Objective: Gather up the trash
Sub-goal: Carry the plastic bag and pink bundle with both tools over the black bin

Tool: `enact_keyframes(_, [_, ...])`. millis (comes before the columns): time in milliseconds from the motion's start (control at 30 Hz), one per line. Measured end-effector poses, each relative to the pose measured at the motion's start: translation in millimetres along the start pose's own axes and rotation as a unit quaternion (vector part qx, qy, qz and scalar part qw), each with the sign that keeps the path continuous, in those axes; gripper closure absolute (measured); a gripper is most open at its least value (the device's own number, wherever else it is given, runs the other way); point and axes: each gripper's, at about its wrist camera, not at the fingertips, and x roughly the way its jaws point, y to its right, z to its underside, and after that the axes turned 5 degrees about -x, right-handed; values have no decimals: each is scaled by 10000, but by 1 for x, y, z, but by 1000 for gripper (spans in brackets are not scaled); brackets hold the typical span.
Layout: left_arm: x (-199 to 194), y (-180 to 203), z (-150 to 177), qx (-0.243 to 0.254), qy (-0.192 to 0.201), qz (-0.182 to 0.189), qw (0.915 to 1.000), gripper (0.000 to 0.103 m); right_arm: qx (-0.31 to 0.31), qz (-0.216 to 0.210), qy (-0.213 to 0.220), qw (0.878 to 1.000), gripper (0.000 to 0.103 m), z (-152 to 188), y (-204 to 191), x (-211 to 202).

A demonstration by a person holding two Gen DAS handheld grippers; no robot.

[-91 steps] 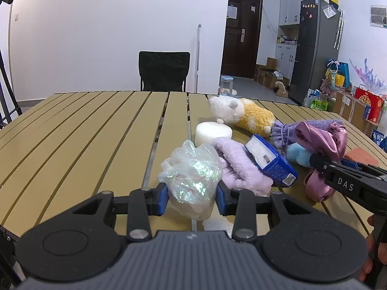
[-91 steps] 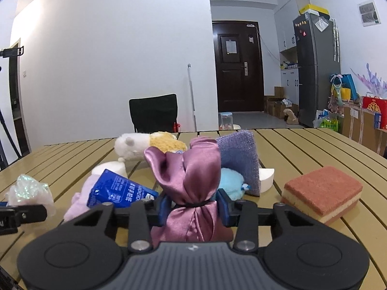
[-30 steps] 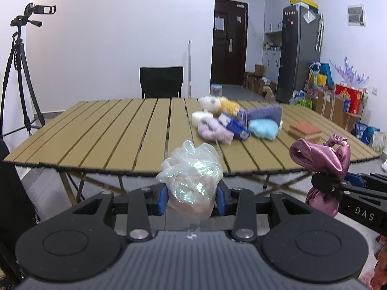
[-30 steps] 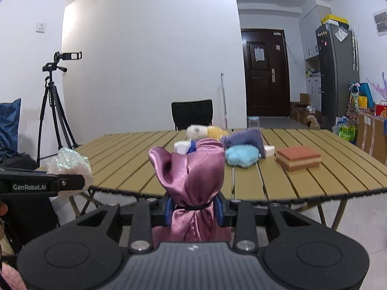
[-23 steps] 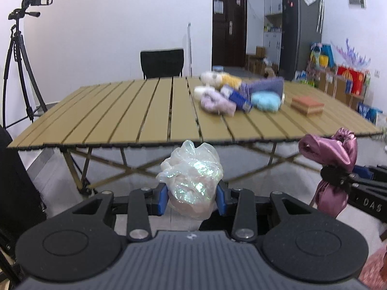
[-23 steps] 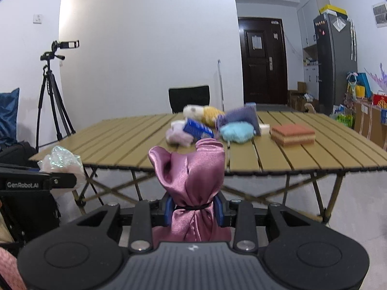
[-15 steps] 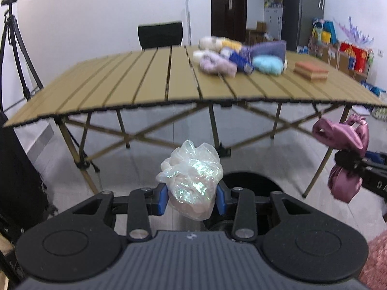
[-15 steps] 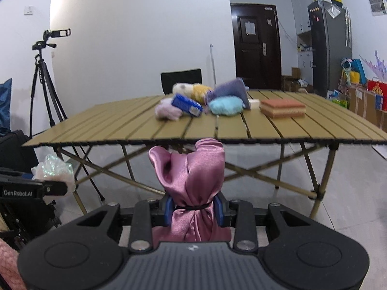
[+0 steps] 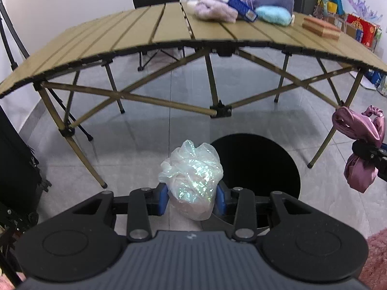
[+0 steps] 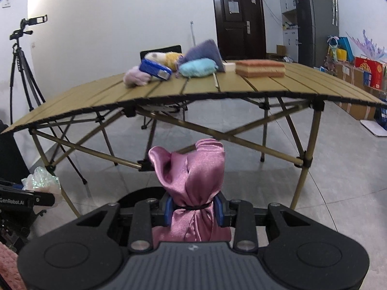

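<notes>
A slatted wooden folding bench stands on a grey tiled floor, white walls and a dark door behind. On the bench lie soft toys, a blue packet and a layered sponge. A black bin sits on the floor in front of the bench. The left hand-held gripper clamps a crumpled iridescent plastic bag, upright, at the bin's near-left rim. The right hand-held gripper clamps a pink satin pouch at its tied neck, long axis vertical, open top upward.
</notes>
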Motion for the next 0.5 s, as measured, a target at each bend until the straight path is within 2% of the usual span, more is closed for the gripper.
enact_keyframes(500, [59,29,-10,102,-558,67,9984,65,189,169,-486,9985,71,23,27,40])
